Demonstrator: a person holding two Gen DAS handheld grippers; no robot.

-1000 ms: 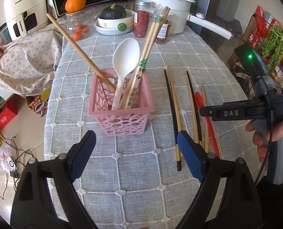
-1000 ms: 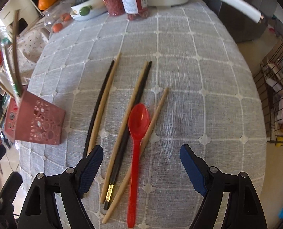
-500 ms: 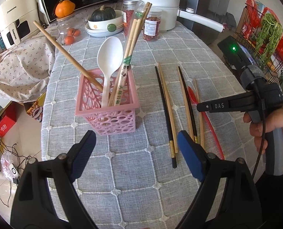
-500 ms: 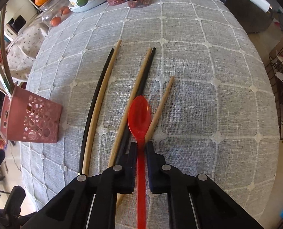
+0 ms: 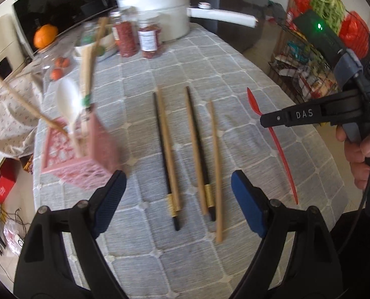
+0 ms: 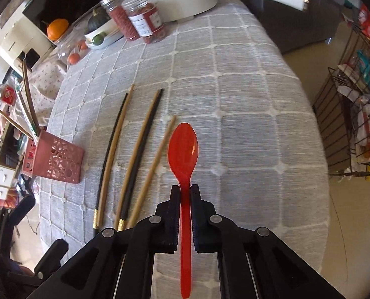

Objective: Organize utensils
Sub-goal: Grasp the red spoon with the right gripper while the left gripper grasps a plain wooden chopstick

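Right hand-held gripper [image 6: 185, 194] clamped on the neck of a red spoon [image 6: 183, 147], fingers together around the handle just below the bowl. Spoon lifted off the worktop [image 6: 247, 129], bowl pointing far, handle running back between the fingers; seen edge-on from the left wrist view, tilted above the grey checked cloth on the right. Left hand-held gripper [image 5: 178, 191] held apart, blue pads [image 5: 247, 204] wide and clasping nothing, hovering at the near edge.

Between those pads, flat on the cloth: five chopsticks [image 5: 197, 149] lying near-to-far, a black and a tan one paired on the left, another black-and-tan pair beside them, a single tan one furthest right. Pink perforated basket [image 5: 77, 154] at the left, blurred, carrying a white spoon [image 5: 68, 102] and several upright chopsticks. At the far end, a white pot [image 5: 160, 10] with a long handle, two jars [image 5: 137, 37] with red contents just in front of it.
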